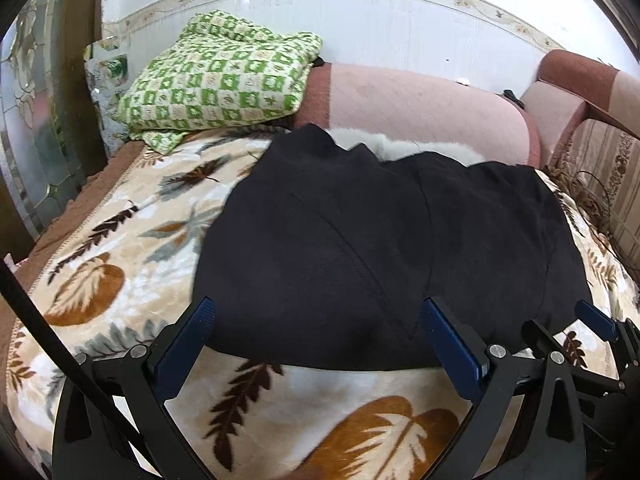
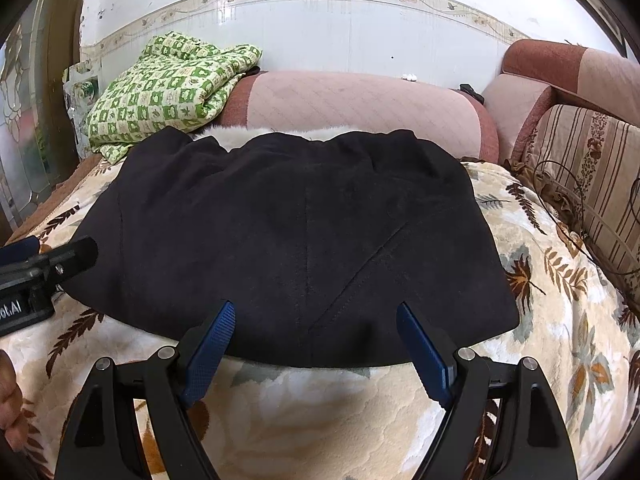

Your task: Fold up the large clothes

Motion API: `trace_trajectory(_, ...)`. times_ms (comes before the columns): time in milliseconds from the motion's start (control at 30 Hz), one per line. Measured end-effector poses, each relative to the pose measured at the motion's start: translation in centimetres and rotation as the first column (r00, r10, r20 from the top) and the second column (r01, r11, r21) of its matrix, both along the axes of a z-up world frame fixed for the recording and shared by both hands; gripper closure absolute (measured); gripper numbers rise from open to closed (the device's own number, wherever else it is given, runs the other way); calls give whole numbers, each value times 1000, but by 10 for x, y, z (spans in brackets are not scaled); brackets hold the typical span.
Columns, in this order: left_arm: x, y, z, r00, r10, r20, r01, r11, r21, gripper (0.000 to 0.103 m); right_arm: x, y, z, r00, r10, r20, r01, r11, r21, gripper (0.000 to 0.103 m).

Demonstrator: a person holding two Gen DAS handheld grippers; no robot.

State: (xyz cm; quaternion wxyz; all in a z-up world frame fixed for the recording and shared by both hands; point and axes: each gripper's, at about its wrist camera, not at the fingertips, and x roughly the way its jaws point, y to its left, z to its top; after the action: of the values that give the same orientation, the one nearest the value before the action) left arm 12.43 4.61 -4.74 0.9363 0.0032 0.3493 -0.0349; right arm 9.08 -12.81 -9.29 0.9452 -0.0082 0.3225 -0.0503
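A large black garment (image 1: 380, 248) with a white fur collar (image 1: 404, 146) lies folded flat on a leaf-patterned blanket (image 1: 120, 248). My left gripper (image 1: 318, 308) is open, its blue fingers spread over the garment's near hem. The right gripper (image 1: 568, 320) shows at the right of this view. In the right wrist view the garment (image 2: 288, 240) fills the middle, and my right gripper (image 2: 316, 312) is open above its near hem. The left gripper (image 2: 52, 256) shows at the left edge. Neither holds cloth.
A folded green checkered blanket (image 1: 216, 76) rests on the pink sofa back (image 1: 420, 108). A striped cushion (image 2: 592, 168) and thin wire (image 2: 576, 216) lie to the right. A white tiled wall (image 2: 320, 40) stands behind. A glass door (image 1: 28, 120) is at the left.
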Motion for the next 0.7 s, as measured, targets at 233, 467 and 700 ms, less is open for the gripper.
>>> trace_trajectory(233,7,26,2,998,36,-43,-38,998,-52,1,-1,-1,1,1000,1,-2,-1,1000,20,17)
trace_trajectory(467,3,25,0,999,13,-43,-15,999,-43,1,-2,1,3,1000,11,2,-11,1000,26,17)
trace_trajectory(700,-5,17,2,1000,-8,-13,7,1000,-5,1,-4,14,2,998,58,1,-58,998,7,17)
